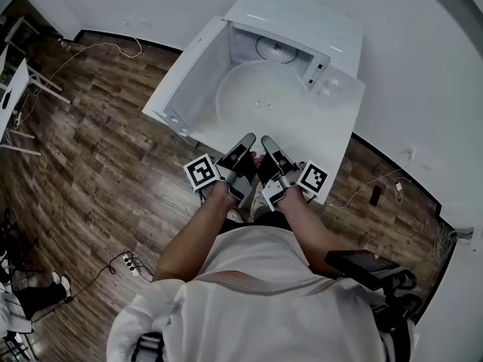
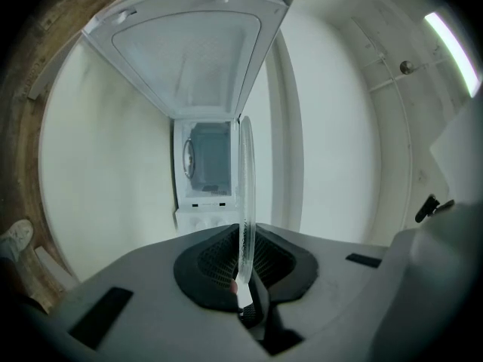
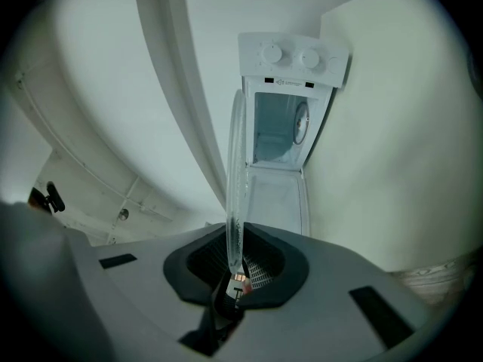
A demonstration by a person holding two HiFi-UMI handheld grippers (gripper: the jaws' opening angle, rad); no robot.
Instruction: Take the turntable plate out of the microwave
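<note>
Up at 12 o'clock of head view: white table (image 1: pixel 338 130) carrying microwave (image 1: pixel 302 13), door (image 1: pixel 185 81) swung wide toward 9 o'clock. Just in front of the microwave mouth, toward 6 o'clock: turntable plate (image 1: pixel 260 100), clear glass, held roughly flat above the table, apparently fully outside the microwave. Pinched at its 6 o'clock rim by left gripper (image 1: pixel 246 140) and right gripper (image 1: pixel 267 142), side by side, almost touching. Confirmed in both gripper views: jaws clamped on the rim, glass edge-on between the pads. Lying on the microwave floor at 12 o'clock: roller ring (image 1: pixel 273 49). Step in hand, by my read: carry-away, extraction itself about done. Next move calls for: both grips kept firm and level (thin rim hold, far side unsupported, droop or slip likely), bare spot picked, plate lowered flat, both jaws released together.
</note>
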